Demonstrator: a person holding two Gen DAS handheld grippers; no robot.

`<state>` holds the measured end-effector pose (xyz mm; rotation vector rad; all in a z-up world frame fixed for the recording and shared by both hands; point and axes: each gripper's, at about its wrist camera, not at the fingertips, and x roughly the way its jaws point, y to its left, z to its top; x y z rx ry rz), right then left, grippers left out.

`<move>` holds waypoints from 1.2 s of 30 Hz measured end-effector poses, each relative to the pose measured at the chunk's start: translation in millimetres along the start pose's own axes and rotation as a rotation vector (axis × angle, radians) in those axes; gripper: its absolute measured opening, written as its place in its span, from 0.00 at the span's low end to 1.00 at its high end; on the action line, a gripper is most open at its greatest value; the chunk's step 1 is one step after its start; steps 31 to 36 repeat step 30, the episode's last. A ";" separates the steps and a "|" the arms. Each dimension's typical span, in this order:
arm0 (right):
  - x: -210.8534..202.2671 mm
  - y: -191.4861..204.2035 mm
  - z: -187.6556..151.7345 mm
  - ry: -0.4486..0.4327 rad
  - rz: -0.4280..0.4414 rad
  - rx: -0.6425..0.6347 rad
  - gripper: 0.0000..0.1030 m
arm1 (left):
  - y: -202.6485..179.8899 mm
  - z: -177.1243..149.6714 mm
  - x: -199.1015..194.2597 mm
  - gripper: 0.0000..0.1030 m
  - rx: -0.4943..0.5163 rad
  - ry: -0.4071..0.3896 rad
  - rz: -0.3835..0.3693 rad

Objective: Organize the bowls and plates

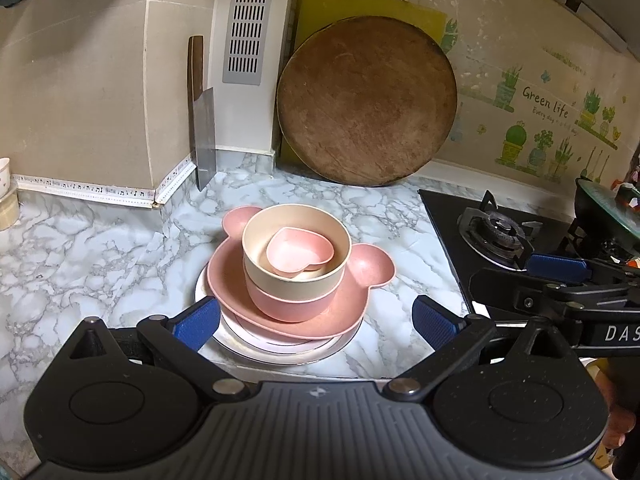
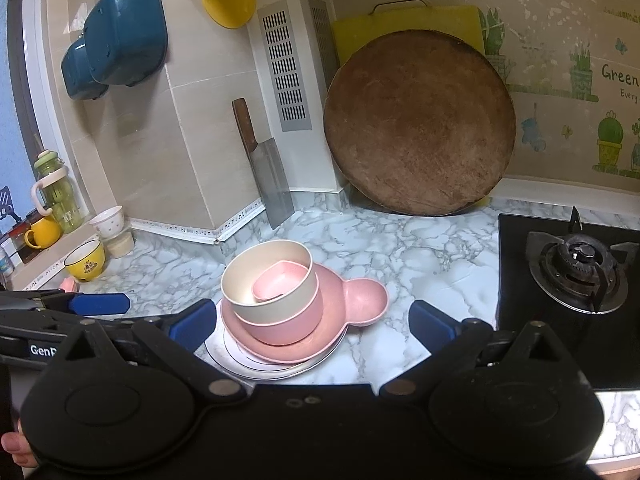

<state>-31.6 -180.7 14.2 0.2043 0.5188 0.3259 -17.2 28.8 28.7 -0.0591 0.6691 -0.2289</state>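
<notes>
Far left, window ledge: a yellow mug (image 2: 85,260) and a small white bowl (image 2: 107,221) are sitting apart from the stack; whether they are belonging to the task I cannot tell.
Left gripper: the left gripper (image 1: 316,322) is hovering with its blue fingers spread wide, holding nothing, one pad overlapping the near left rim of the stack, contact unclear.
Stack, base: a white plate (image 1: 280,354) is lying on the marble counter (image 1: 80,248), near its front edge.
Stack, middle: a pink bear-eared plate (image 1: 344,320) is resting on the white plate, and a pink bowl (image 1: 288,306) is sitting on that.
Stack, top: a cream bowl (image 1: 296,276) is nesting in the pink bowl, and a pink heart dish (image 1: 300,250) is lying tilted inside it.
Right gripper: the right gripper (image 2: 312,322) is likewise spread wide and empty, framing the same stack from just in front.
Right of stack: a gas hob (image 2: 576,276) is standing well apart, nothing on the burner seen here.
Progress: the nesting is looking largely done, largest at the bottom, smallest on top.
Remaining: the stack may be needing carrying elsewhere, and the heart dish levelling; that is only a judgement.
</notes>
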 end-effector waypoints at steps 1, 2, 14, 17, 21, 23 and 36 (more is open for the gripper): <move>0.1 0.0 0.1 0.001 0.001 0.001 1.00 | -0.4 -0.1 -0.5 1.00 0.000 -0.001 -0.001; -0.1 0.1 0.2 0.001 0.001 0.004 1.00 | -1.0 -0.2 -1.0 1.00 0.001 0.000 0.000; -2.4 0.1 0.5 0.009 0.003 0.016 1.00 | -2.9 0.6 -2.1 1.00 0.001 0.007 -0.005; -0.8 -1.2 0.7 0.012 -0.001 0.018 1.00 | -3.3 2.3 0.2 1.00 -0.003 0.013 -0.011; 1.6 -2.4 0.8 0.017 -0.005 0.024 1.00 | -1.3 3.5 4.4 1.00 -0.003 0.018 -0.015; 4.0 -3.0 1.5 0.018 -0.010 0.029 1.00 | -0.6 4.6 6.6 1.00 -0.002 0.020 -0.015; 15.6 -8.0 4.7 0.026 -0.028 0.048 1.00 | 7.2 9.4 19.6 1.00 -0.010 0.035 -0.031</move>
